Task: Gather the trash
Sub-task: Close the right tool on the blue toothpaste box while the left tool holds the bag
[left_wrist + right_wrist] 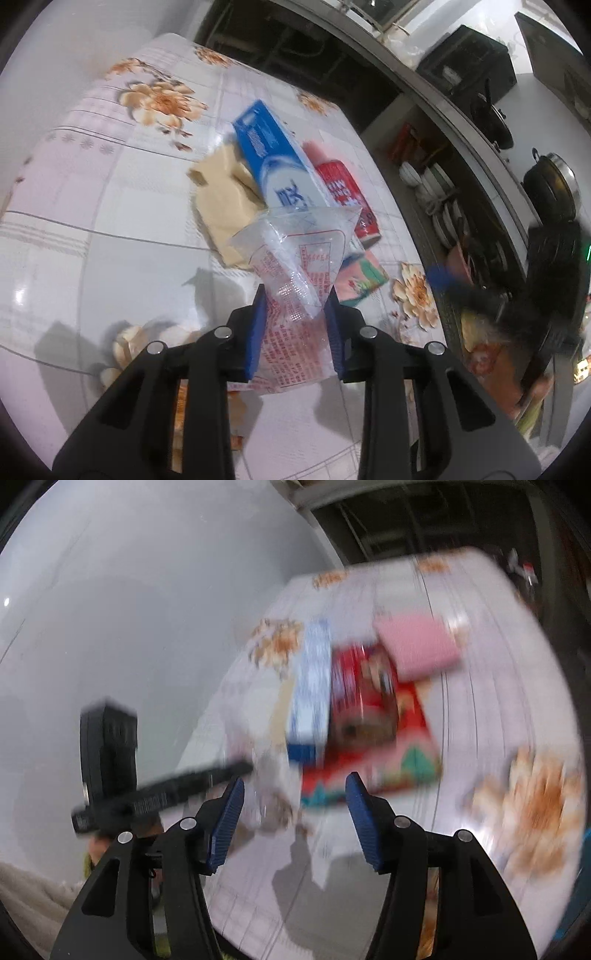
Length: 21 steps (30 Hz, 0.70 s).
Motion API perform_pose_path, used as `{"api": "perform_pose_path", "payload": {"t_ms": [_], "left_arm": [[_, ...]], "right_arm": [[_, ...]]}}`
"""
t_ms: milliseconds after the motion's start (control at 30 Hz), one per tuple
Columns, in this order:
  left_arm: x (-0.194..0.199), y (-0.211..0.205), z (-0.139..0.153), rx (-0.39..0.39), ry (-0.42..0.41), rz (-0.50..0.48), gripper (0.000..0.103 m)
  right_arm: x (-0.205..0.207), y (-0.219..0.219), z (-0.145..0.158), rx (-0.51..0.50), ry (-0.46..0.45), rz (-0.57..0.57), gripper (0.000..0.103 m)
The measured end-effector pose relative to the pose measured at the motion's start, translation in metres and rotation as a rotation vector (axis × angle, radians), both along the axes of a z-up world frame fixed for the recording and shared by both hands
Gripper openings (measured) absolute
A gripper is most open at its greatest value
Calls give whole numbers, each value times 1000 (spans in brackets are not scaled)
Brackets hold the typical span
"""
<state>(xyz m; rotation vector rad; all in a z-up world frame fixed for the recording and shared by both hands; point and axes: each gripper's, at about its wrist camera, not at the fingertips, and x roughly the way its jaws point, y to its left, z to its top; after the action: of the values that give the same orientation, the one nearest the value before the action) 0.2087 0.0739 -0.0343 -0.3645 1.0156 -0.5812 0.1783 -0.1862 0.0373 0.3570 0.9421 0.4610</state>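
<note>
Above the floral desk [92, 192], my left tool [295, 325] pinches a clear printed bag [295, 254], lifted off the pile so it can be carried off. Beyond it lie blue box [273, 155], red can [347, 195] and paper. My right tool [295, 812] gapes wide, empty, ready for more.

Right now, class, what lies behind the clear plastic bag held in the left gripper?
Behind the clear plastic bag in the left gripper lie a blue box, beige paper, a red can and a pink packet. Their near ends are covered by the bag.
</note>
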Motion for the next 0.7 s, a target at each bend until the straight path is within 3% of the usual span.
{"api": "perform_pose_path", "payload": {"t_ms": [67,233,400,500,633,700], "left_arm": [[2,4,-1,5,2,15,28],[5,11,-1,9,1,36,28],[10,15,-1,-5,3,59,28],[12,17,-3,-14,9,62,28],[15,20,-4,-25,14,65,28],[16,21,-5,-32,17,68,28]], "right_arm": [[34,7,10,-21,3,14,65],[129,31,10,-120,123,26,65],[190,58,-24,-221,281,94,65],[208,63,-47,-205,383,109,65],[215,72,-57,-223,403,134,65],[212,74,-61,-227,413,147,48]]}}
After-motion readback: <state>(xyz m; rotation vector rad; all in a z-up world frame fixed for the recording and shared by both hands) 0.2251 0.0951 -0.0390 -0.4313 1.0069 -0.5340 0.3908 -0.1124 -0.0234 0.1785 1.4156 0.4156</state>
